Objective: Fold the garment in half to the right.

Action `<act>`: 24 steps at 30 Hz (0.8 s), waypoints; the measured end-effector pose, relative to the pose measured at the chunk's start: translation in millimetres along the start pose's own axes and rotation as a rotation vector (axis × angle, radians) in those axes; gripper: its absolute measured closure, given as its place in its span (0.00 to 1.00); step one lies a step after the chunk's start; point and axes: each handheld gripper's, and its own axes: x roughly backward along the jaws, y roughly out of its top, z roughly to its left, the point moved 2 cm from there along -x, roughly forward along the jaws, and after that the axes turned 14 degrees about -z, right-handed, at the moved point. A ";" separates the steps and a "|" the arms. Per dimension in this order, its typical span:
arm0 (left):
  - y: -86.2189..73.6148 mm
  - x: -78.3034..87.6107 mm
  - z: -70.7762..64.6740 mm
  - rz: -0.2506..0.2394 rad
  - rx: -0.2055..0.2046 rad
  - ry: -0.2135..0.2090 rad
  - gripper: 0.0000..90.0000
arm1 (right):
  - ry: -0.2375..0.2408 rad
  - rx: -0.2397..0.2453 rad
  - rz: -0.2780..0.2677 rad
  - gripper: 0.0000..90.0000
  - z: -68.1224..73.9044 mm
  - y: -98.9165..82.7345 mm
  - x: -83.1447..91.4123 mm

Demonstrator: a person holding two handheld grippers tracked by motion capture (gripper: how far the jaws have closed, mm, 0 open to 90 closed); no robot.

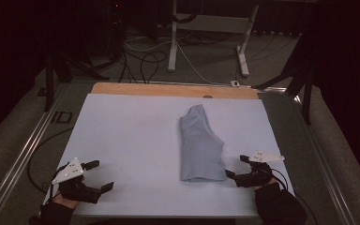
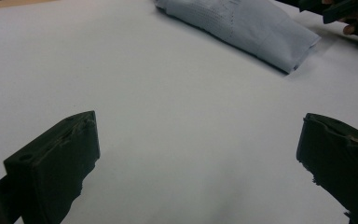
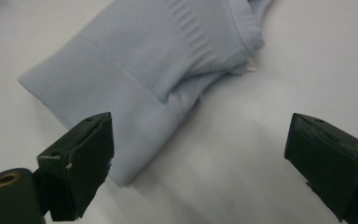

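Note:
A folded pale blue knit garment (image 1: 199, 145) lies on the white sheet (image 1: 131, 140), right of centre. In the right gripper view its ribbed hem (image 3: 121, 93) lies just ahead of the left jaw. My right gripper (image 1: 235, 168) is open, its jaws beside the garment's near right corner, with nothing between them. At the sheet's near left corner my left gripper (image 1: 102, 176) stands open over bare sheet, far from the cloth. The left gripper view shows the garment (image 2: 247, 25) at the top, with the other hand (image 2: 349, 18) beyond it.
The white sheet covers a wooden tabletop (image 1: 173, 89) whose far edge shows. Metal rails (image 1: 23, 150) run along both sides. On the floor beyond are cables (image 1: 145, 58) and white table legs (image 1: 172, 42).

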 end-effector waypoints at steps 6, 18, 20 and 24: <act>-2.4 -0.7 1.1 0.002 0.004 0.017 0.00 | -0.037 -0.013 -0.020 0.09 0.0 -4.1 7.3; -2.3 1.5 -0.3 -0.018 -0.014 0.048 0.00 | -0.026 0.009 -0.015 0.09 3.1 -4.3 3.0; -2.6 1.4 -0.6 -0.016 -0.017 0.047 0.00 | -0.025 0.013 -0.021 0.09 3.9 -3.3 3.1; -2.0 1.2 -0.8 -0.019 -0.018 0.049 0.00 | -0.019 0.013 -0.025 0.09 5.0 -2.2 2.8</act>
